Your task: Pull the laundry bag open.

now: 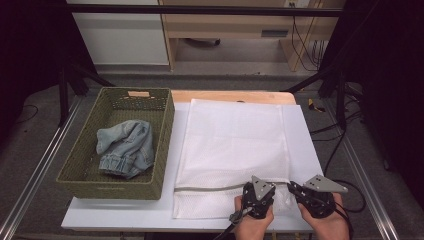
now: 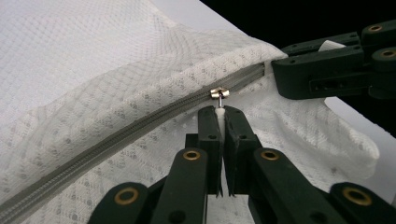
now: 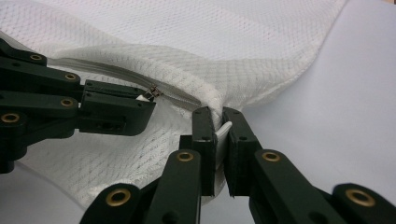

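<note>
Claws (image 2: pixel 221 112) clamp zipper pull (image 2: pixel 219 93), mesh bag (image 3: pixel 210 100).

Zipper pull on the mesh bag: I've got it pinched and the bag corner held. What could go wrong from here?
The left gripper holds only the thin tab of the zipper pull at its tips, so it could slip out under load. The right gripper pinches a small fold of the mesh laundry bag corner; the mesh might stretch or slide free. Loose mesh bunched beside the zipper could snag in the slider.
</note>
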